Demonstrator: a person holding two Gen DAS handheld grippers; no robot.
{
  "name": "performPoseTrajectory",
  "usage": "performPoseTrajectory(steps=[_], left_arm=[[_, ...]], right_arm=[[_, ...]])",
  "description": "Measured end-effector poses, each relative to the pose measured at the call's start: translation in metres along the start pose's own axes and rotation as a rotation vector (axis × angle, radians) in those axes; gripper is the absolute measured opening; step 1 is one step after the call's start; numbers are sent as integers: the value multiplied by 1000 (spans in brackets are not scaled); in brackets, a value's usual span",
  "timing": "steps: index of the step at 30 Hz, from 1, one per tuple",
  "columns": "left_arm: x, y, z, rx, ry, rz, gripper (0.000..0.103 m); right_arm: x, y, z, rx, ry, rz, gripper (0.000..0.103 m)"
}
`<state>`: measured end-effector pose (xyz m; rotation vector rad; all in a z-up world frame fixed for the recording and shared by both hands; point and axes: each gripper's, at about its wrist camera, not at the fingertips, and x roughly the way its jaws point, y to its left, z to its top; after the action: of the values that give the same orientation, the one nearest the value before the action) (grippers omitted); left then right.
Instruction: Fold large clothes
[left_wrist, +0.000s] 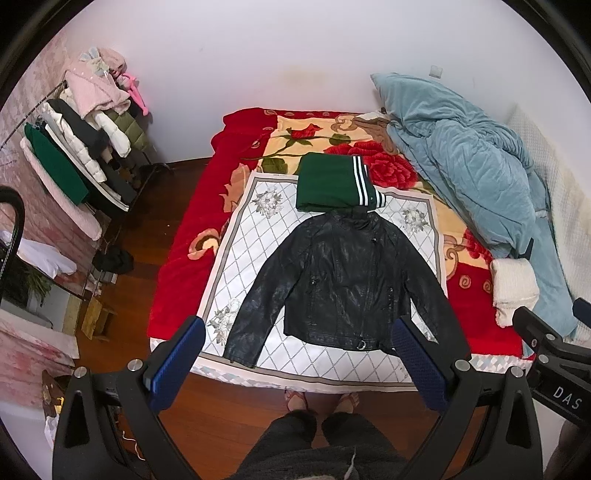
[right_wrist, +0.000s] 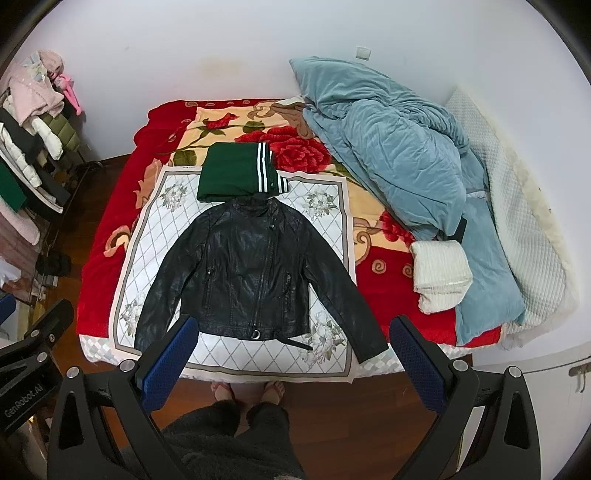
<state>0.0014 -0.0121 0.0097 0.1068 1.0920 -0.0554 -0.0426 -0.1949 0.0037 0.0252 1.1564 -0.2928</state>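
Note:
A black leather jacket (left_wrist: 340, 280) lies flat, front up, sleeves spread, on a white diamond-patterned cloth (left_wrist: 236, 266) on the bed; it also shows in the right wrist view (right_wrist: 243, 273). A folded green garment with white stripes (left_wrist: 332, 182) lies just beyond its collar, also in the right wrist view (right_wrist: 236, 173). My left gripper (left_wrist: 299, 328) is open and empty, held high above the bed's near edge. My right gripper (right_wrist: 293, 328) is open and empty at the same height, beside it.
A red floral blanket (right_wrist: 110, 229) covers the bed. A blue duvet (right_wrist: 391, 147) and a folded white towel (right_wrist: 439, 273) lie on the right. A clothes rack (left_wrist: 81, 147) stands at the left. The person's feet (right_wrist: 247, 393) stand on the wooden floor by the bed's edge.

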Motion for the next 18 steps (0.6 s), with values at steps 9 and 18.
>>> performPoseTrajectory(steps=[9, 18], left_arm=[[6, 9, -2, -2, 7, 14, 103], [7, 11, -3, -2, 4, 15, 103]], right_arm=[[1, 4, 3, -6, 1, 1, 103], [5, 8, 2, -14, 0, 3, 103]])
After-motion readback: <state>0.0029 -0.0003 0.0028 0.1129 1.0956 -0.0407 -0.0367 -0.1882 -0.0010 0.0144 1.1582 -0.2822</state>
